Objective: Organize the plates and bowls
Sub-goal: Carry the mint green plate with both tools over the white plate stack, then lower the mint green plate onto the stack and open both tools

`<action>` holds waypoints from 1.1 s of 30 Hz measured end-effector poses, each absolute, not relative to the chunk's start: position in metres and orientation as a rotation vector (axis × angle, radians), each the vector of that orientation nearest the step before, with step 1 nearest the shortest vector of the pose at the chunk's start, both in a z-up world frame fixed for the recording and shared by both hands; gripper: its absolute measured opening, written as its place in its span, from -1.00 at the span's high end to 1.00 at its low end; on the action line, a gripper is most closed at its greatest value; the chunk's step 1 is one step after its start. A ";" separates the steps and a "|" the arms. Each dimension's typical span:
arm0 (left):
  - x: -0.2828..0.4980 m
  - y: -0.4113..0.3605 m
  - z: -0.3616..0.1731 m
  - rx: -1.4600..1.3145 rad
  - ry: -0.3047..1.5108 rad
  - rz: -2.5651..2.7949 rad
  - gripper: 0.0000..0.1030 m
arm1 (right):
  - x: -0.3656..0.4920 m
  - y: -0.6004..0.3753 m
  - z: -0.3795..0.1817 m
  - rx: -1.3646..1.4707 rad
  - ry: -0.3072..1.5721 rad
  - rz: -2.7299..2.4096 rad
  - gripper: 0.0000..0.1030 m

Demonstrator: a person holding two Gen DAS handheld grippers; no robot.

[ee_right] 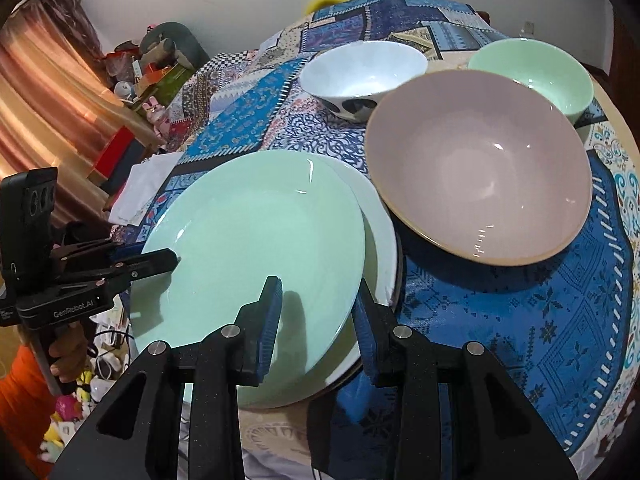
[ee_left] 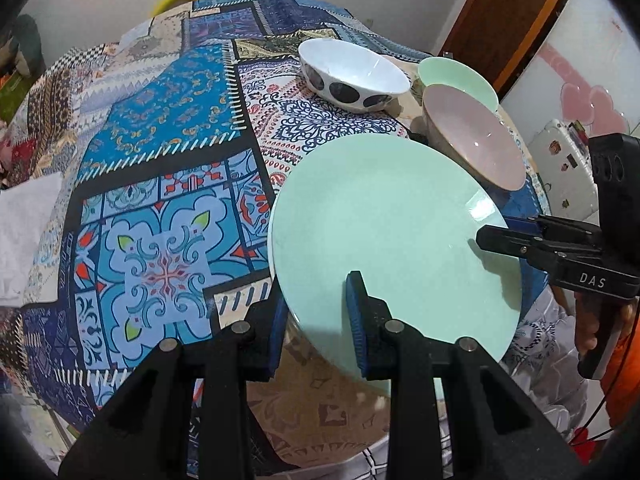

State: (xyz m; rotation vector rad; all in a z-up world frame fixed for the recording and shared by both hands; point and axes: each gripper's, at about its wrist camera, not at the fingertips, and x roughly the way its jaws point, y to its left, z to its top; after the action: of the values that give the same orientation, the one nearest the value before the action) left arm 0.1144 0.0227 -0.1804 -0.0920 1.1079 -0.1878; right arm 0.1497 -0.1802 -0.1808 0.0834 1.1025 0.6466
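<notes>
A mint green plate (ee_left: 384, 224) (ee_right: 256, 248) is held tilted above a white plate (ee_right: 380, 236) near the table's front edge. My left gripper (ee_left: 316, 320) straddles its near rim, one finger over and one under; the jaws stand apart. My right gripper (ee_right: 318, 320) straddles the opposite rim the same way and also shows in the left wrist view (ee_left: 496, 236). A large pink bowl (ee_right: 480, 164) (ee_left: 472, 136), a white bowl with dark dots (ee_left: 352, 72) (ee_right: 360, 72) and a small green bowl (ee_right: 532, 72) (ee_left: 456, 74) stand behind.
The table wears a patchwork blue cloth (ee_left: 160, 184). A white folded cloth (ee_left: 24, 236) lies at its left edge. Clutter and a curtain (ee_right: 48, 80) stand beyond the table on the left.
</notes>
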 end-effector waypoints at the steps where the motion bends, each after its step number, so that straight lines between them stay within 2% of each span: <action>1: 0.115 0.021 -0.180 -0.082 1.104 -0.185 0.46 | 0.150 -0.181 -0.181 0.086 1.105 0.645 0.37; 14: 0.122 0.011 -0.187 0.041 1.082 -0.122 0.39 | 0.151 -0.182 -0.181 0.076 1.105 0.660 0.37; 29: 0.118 0.013 -0.178 0.026 1.071 -0.148 0.29 | 0.145 -0.185 -0.171 0.008 1.079 0.620 0.32; 31: 0.115 0.013 -0.168 0.015 1.034 -0.155 0.18 | 0.143 -0.189 -0.165 -0.012 1.044 0.607 0.32; 33: 0.112 0.011 -0.155 -0.003 0.981 -0.168 -0.02 | 0.141 -0.197 -0.158 0.000 1.020 0.602 0.32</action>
State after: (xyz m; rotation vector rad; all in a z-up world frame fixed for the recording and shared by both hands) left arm 0.1119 0.0106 -0.1553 -0.0025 0.9808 -0.1682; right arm 0.1411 -0.1974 -0.1583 0.0003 1.0203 0.6022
